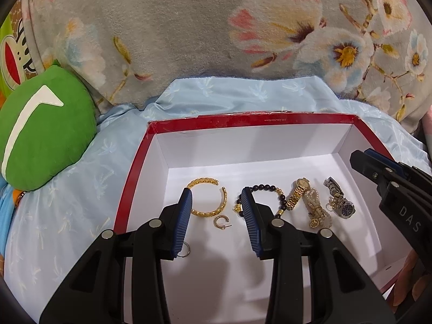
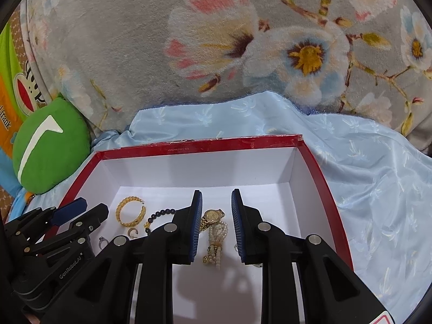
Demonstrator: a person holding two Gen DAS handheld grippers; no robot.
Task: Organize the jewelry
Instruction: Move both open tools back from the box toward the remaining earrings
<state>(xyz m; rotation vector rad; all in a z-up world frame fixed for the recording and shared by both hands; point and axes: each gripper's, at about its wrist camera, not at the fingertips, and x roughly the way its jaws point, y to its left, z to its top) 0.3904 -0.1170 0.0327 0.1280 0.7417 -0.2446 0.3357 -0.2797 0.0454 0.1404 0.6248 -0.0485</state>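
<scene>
Both the left gripper (image 1: 217, 202) and right gripper (image 2: 216, 206) hang released inside the red-rimmed box (image 1: 270, 121); gold bangle (image 1: 209, 198), watches and beads lie just ahead, bare floor beyond.

A cardboard box (image 1: 270, 124) is seen, its red rim glossy under clear tape and its white inside matt and smooth. Polished gold-coloured metal is shown in the braided bangle (image 1: 209, 198) and the gold watch (image 2: 212, 217); brushed silver metal in the second watch (image 1: 338, 197). Pearly beads (image 2: 216, 239) look lustrous, dark beads (image 1: 266, 189) shiny. Ribbed blue pads (image 1: 183, 221) sit on matt black plastic. Satiny blue cloth (image 2: 364, 162), a fleecy floral blanket (image 1: 189, 27) and a plush green cushion (image 1: 46, 127) surround them.
</scene>
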